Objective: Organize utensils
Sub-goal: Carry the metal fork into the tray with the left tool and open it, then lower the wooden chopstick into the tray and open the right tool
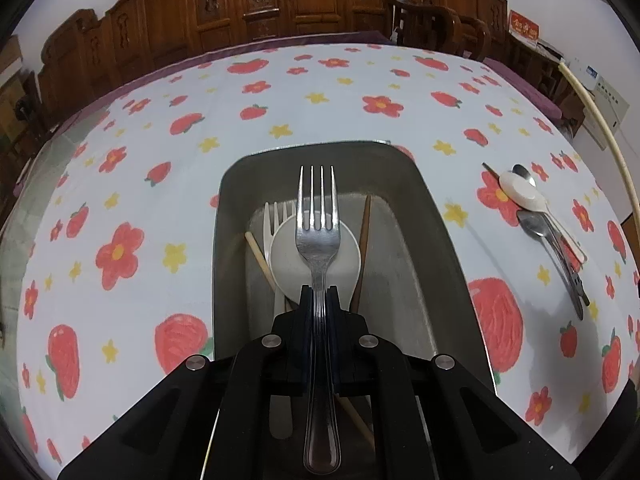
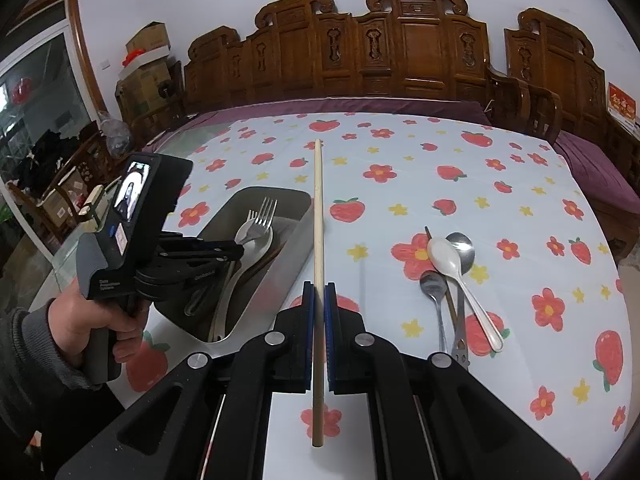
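My left gripper (image 1: 319, 292) is shut on a metal fork (image 1: 317, 216) and holds it above a steel tray (image 1: 424, 216). The tray holds a white plastic spoon (image 1: 316, 256), a white plastic fork (image 1: 272, 216), a light chopstick (image 1: 260, 258) and a dark chopstick (image 1: 364, 240). My right gripper (image 2: 319, 288) is shut on a light wooden chopstick (image 2: 318, 216), pointing away, just right of the tray (image 2: 288, 264). The left gripper (image 2: 236, 250) with its fork (image 2: 262, 216) shows over the tray in the right wrist view.
A pile of loose utensils lies on the flowered tablecloth right of the tray: a white spoon (image 2: 448, 260), two metal spoons (image 2: 434, 286) and a dark chopstick (image 2: 429, 234); it shows too in the left wrist view (image 1: 528, 196). Carved wooden chairs (image 2: 400, 52) line the far edge.
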A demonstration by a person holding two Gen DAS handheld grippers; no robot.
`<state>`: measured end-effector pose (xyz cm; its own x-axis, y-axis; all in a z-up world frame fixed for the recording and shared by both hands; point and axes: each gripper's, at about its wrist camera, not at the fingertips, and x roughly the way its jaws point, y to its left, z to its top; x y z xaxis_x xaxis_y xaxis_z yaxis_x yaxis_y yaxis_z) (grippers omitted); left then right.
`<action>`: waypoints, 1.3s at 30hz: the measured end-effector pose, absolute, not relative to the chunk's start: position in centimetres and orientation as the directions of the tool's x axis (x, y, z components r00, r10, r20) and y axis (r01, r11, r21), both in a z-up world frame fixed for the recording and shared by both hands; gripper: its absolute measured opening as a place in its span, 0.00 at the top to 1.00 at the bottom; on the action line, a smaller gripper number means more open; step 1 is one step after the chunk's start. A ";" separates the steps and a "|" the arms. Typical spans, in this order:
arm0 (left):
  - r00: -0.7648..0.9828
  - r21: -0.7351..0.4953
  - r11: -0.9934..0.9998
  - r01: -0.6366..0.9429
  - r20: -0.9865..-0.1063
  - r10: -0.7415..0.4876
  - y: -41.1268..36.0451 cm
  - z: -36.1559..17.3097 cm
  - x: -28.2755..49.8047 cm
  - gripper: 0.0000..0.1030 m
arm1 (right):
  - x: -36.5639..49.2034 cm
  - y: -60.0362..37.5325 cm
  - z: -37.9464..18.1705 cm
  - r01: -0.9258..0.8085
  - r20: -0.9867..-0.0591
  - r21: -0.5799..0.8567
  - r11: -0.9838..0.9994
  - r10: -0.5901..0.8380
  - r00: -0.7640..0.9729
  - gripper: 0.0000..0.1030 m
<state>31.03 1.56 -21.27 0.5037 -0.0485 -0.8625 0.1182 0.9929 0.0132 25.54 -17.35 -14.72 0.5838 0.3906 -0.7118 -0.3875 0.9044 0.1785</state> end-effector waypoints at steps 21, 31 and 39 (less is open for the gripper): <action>0.644 0.033 0.991 0.131 -0.762 -0.059 6.7 -13.1 24.9 0.68 | 26.6 -12.0 -15.1 -0.421 -0.717 0.218 0.880 0.437 0.543 0.94; 0.714 -0.015 0.998 0.067 -0.698 -0.058 10.8 -10.9 22.1 0.15 | 28.9 -8.3 -16.3 -0.400 -0.733 0.279 0.873 0.463 0.498 0.94; 0.728 -0.070 0.997 0.026 -0.682 -0.067 13.3 -10.3 20.9 0.15 | 30.7 -6.0 -18.5 -0.344 -0.761 0.317 0.884 0.454 0.464 0.94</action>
